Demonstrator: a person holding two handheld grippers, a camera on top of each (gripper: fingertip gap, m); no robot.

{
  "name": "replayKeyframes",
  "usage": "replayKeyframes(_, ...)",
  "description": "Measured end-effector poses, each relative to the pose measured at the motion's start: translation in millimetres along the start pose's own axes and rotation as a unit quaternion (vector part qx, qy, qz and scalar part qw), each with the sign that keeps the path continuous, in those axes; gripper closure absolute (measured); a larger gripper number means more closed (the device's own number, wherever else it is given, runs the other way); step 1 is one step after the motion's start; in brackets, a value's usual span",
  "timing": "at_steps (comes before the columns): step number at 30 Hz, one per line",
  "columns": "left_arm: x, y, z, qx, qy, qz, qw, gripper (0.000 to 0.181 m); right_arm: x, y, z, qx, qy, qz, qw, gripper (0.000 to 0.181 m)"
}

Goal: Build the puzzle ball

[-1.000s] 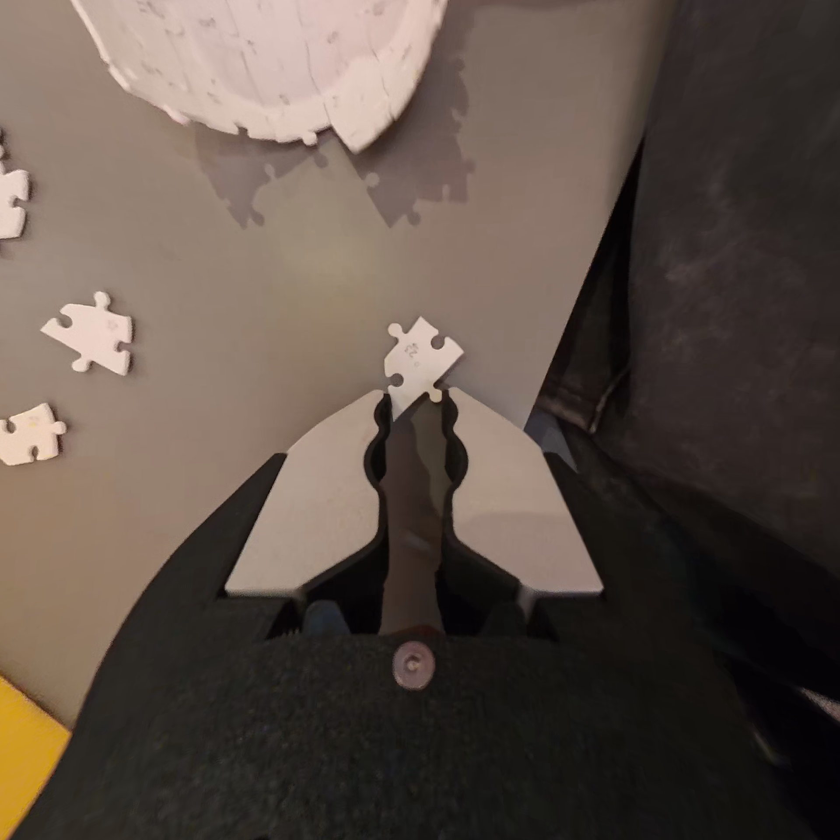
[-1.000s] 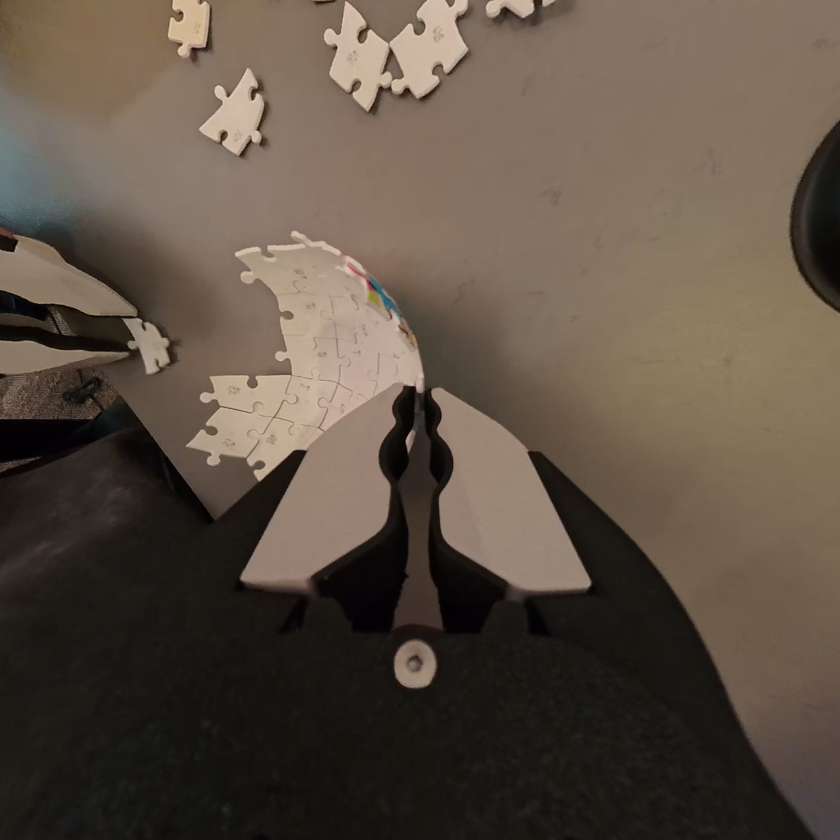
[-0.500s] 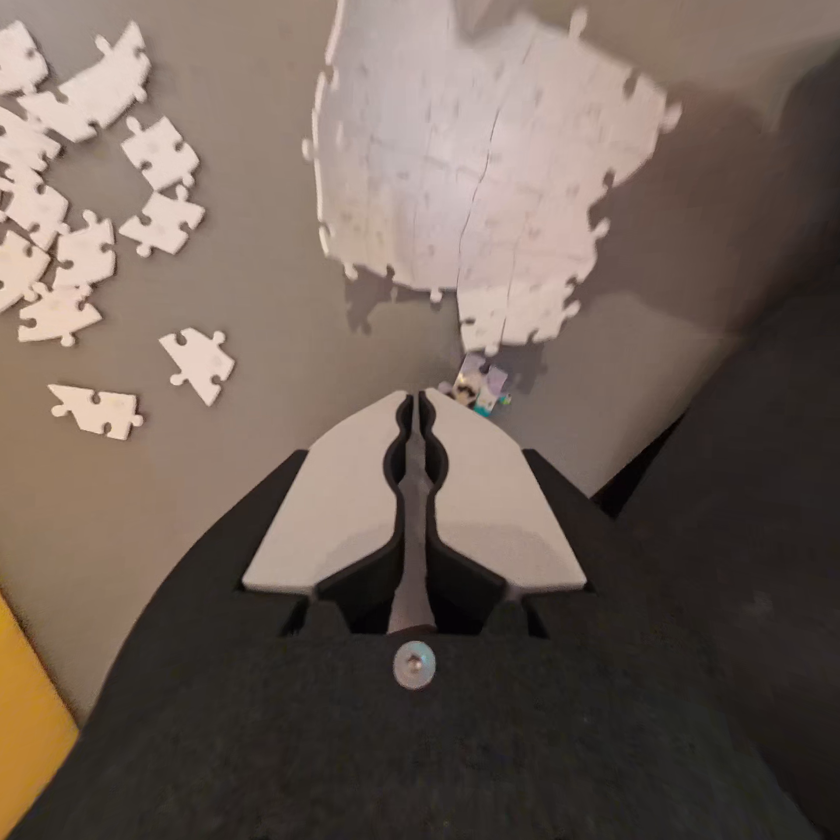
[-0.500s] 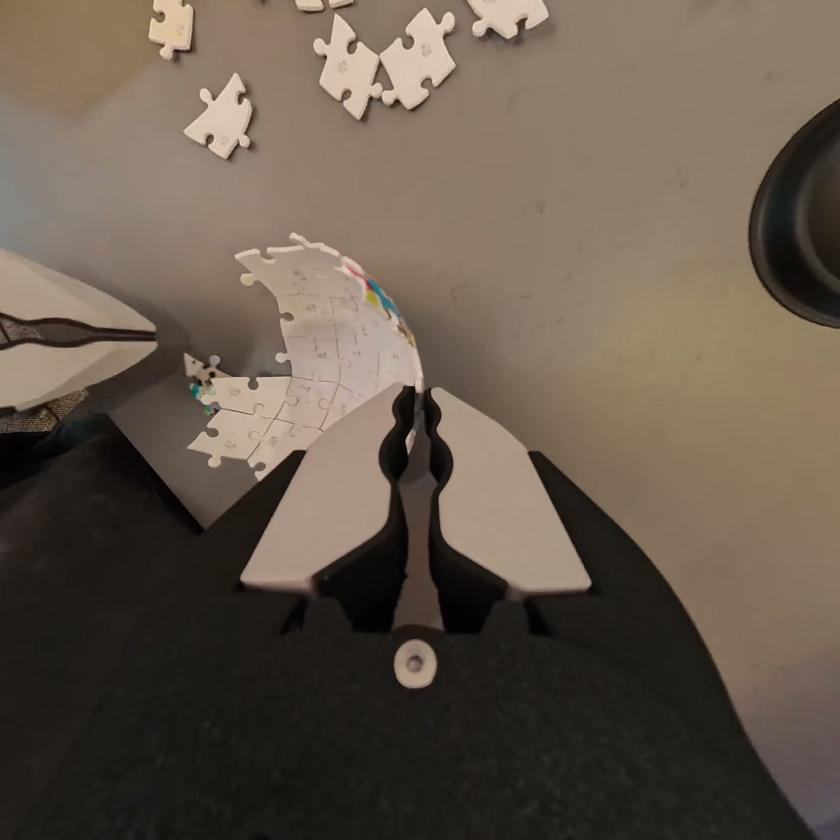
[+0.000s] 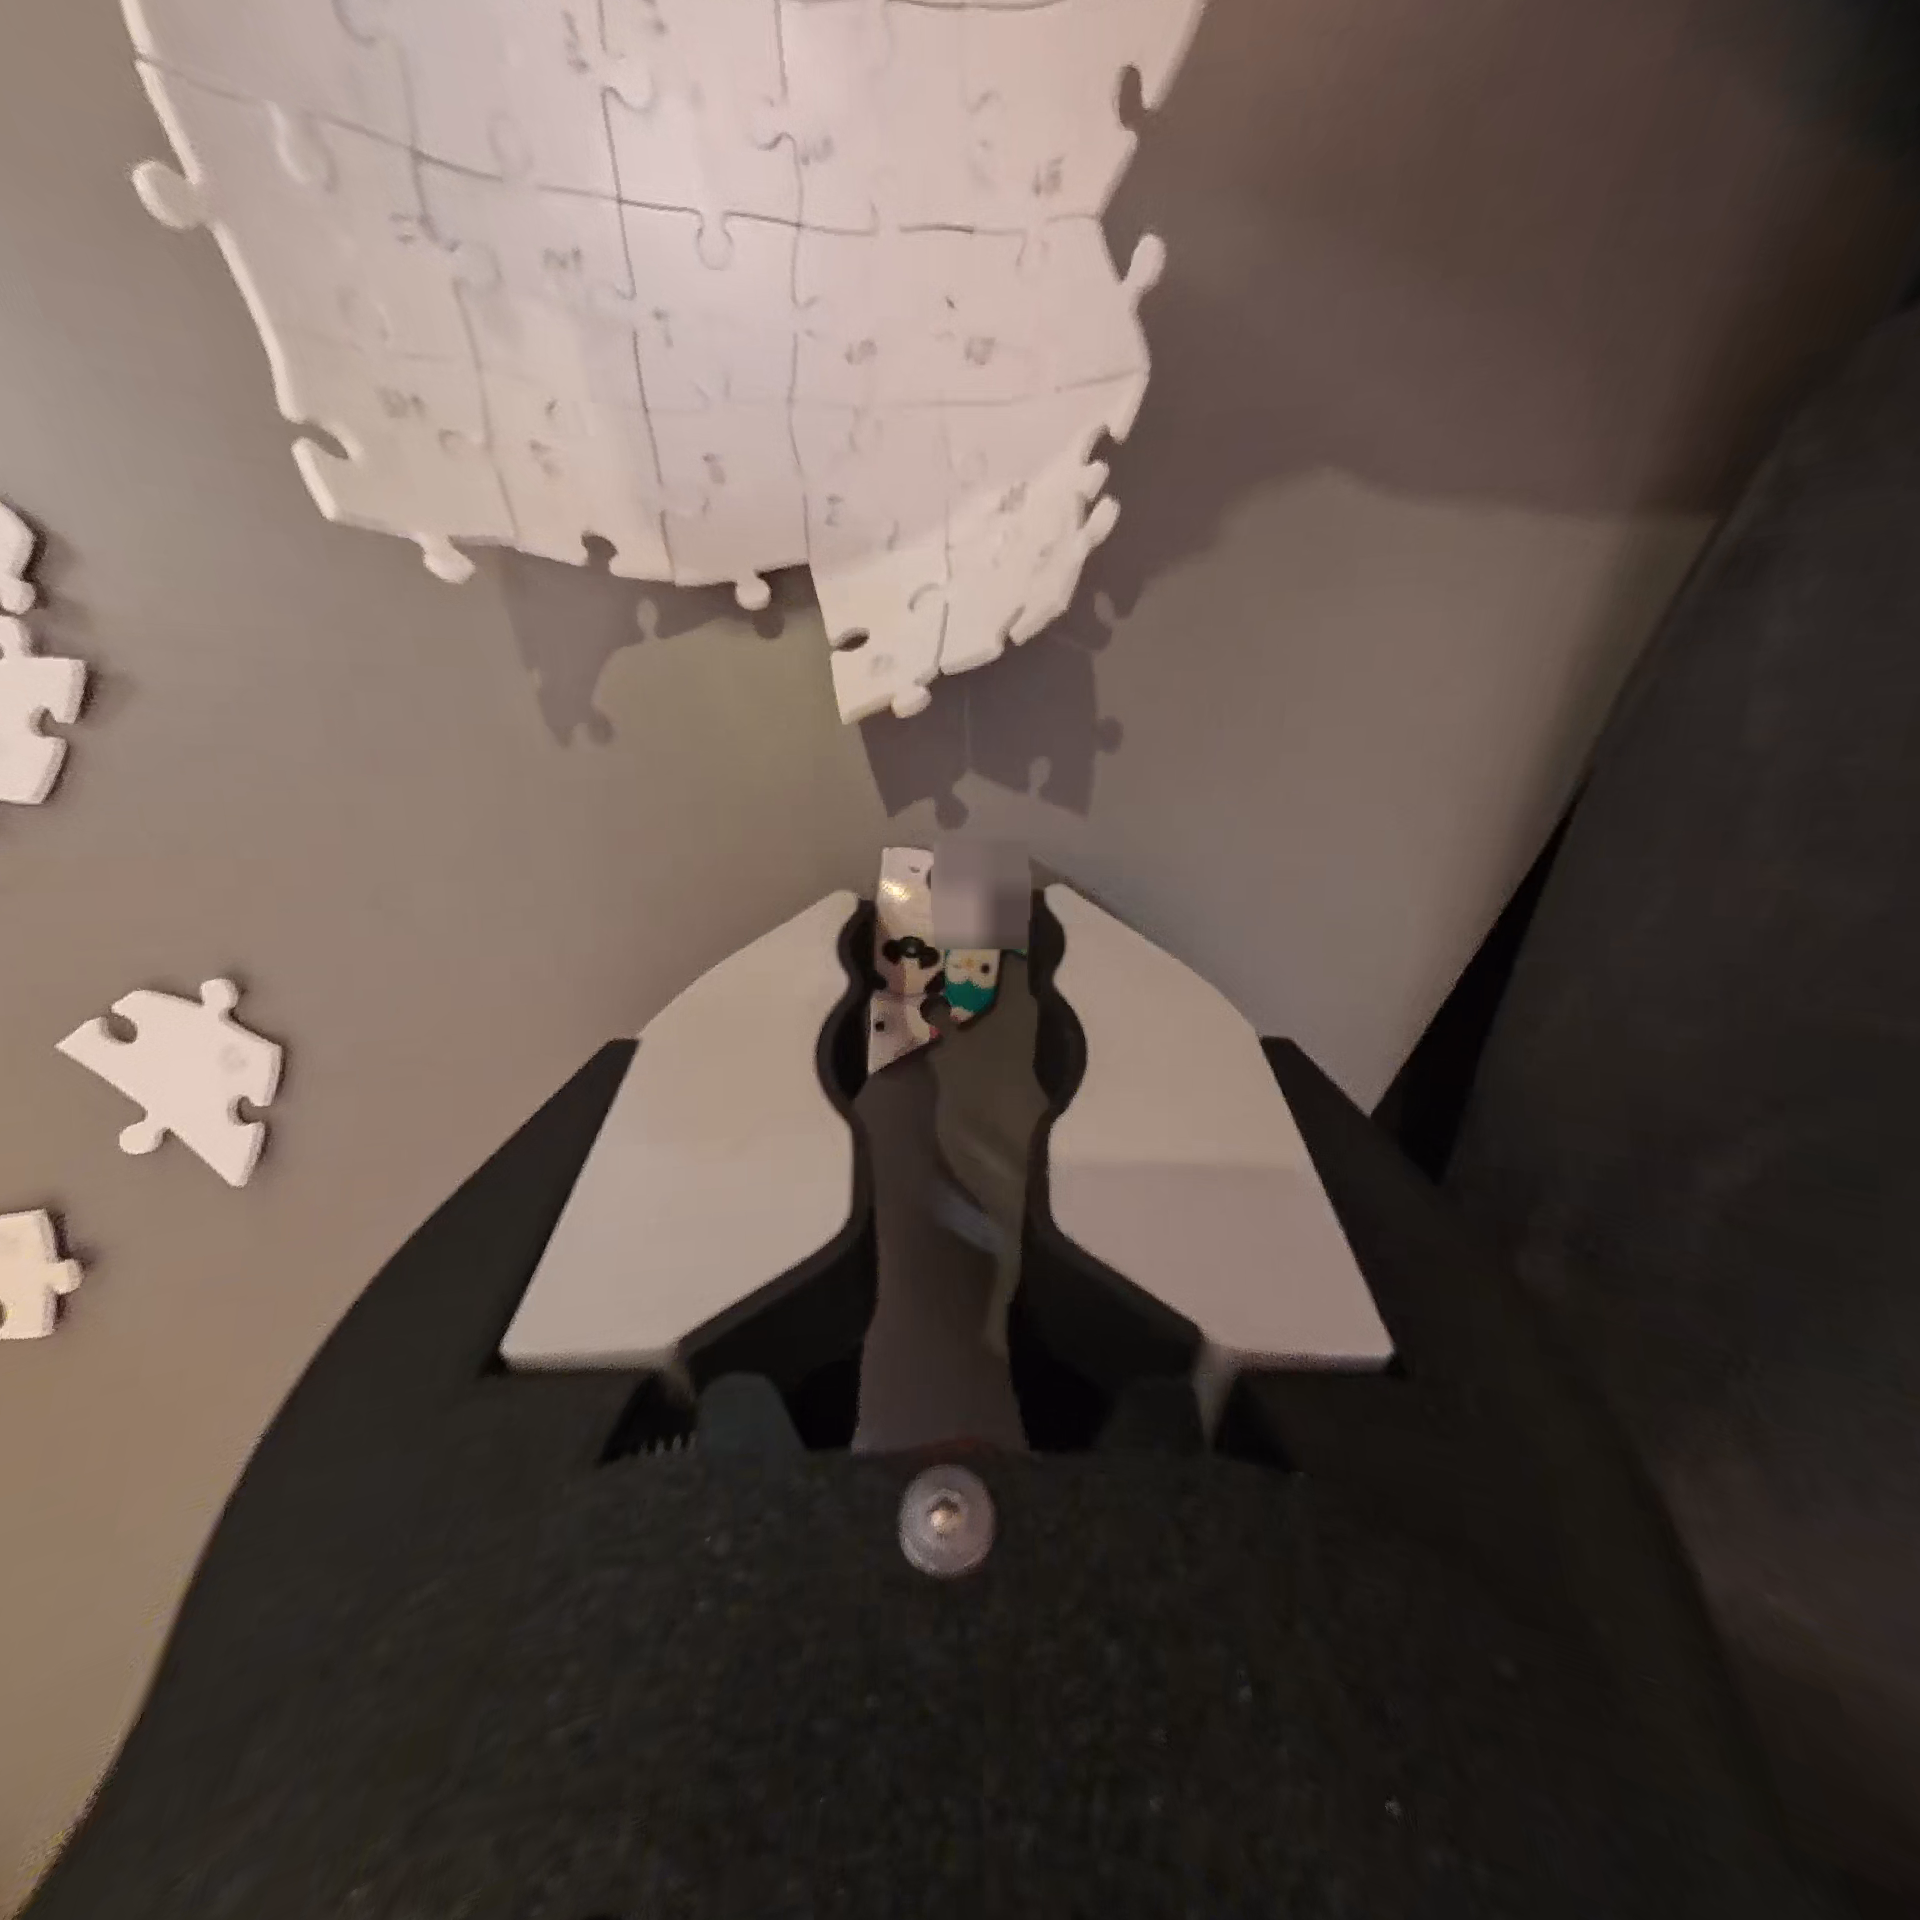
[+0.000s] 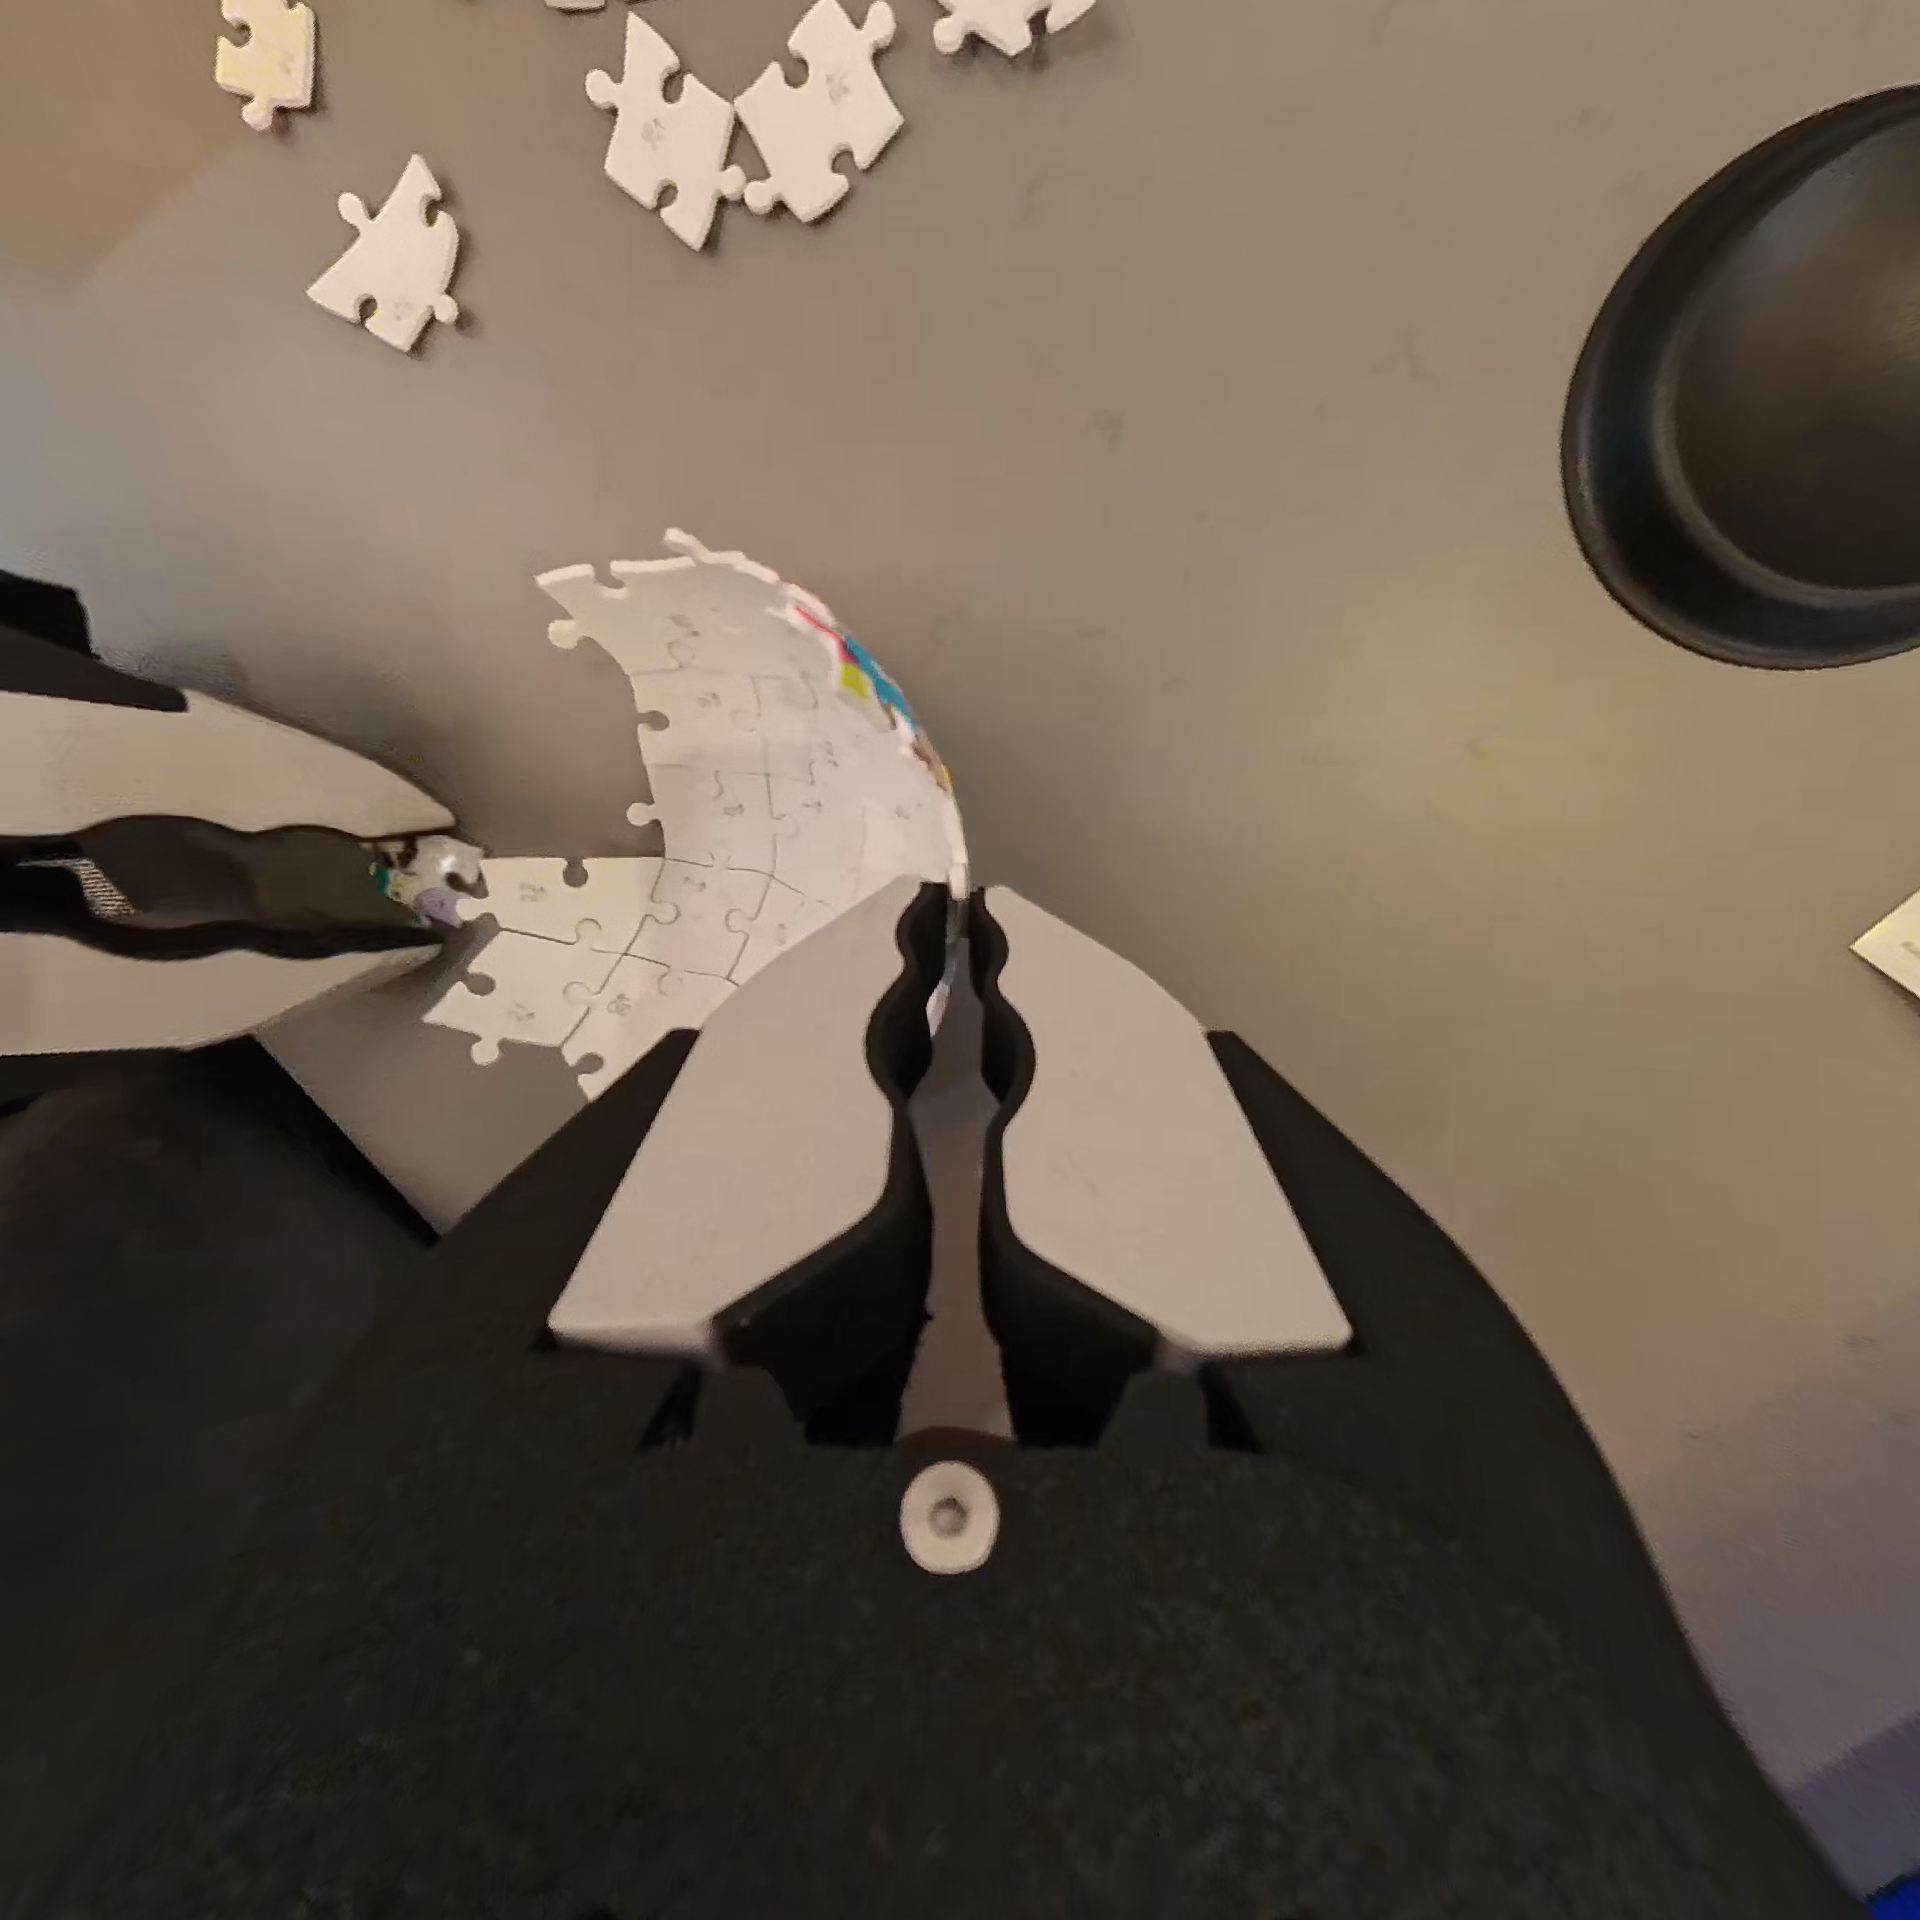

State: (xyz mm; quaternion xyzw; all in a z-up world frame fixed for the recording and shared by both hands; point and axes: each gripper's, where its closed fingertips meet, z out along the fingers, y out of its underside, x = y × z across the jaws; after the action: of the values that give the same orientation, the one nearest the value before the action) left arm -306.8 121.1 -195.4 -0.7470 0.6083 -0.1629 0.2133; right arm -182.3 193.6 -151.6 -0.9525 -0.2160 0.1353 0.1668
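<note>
The curved white shell of joined puzzle pieces (image 6: 769, 831), the partly built ball, is standing on its edge on the grey table (image 6: 1247, 623), its blank numbered inner face showing and a strip of bright print visible along its far rim. The right gripper (image 6: 961, 899) is pinching the shell's near edge, its jaws almost fully closed on the thin wall.

At the shell's lower left corner, the left gripper (image 6: 442, 883) is holding a small loose puzzle piece with a colourful printed face (image 5: 914, 966) between its fingertips, jaws closed on it. In the right wrist view that piece is touching or just beside the shell's outermost tab; I cannot tell which.

Beyond the shell, several loose white puzzle pieces (image 6: 727, 135) are lying blank side up on the table. Well to the right of the shell, a round black bowl-like dish (image 6: 1766, 395) is sitting.
</note>
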Motion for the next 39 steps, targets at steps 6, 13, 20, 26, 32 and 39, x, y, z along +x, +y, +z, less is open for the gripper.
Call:
replayKeyframes(6,-1,-33,-21,0.132,0.052,-0.088,0.986,0.158,2,1,-2,0.001,0.001,-0.002,1.000,0.177)
replayKeyframes(13,-31,-34,-67,0.305,0.255,-0.275,0.875,0.143,3,1,-3,0.001,0.004,-0.003,1.000,0.177)
replayKeyframes(20,-55,24,-52,0.179,0.111,-0.196,0.958,0.143,4,2,-2,0.000,0.004,-0.001,1.000,0.177)
replayKeyframes(26,-69,21,-39,0.123,0.002,-0.118,0.985,0.140,4,2,-2,0.000,0.005,-0.002,1.000,0.177)
replayKeyframes(32,-86,-9,-18,0.087,-0.042,-0.015,0.995,0.141,4,2,-2,-0.001,0.004,-0.004,1.000,0.177)
replayKeyframes(39,-96,-5,4,0.015,0.028,0.036,0.999,0.145,5,3,-3,-0.001,0.004,-0.004,1.000,0.177)
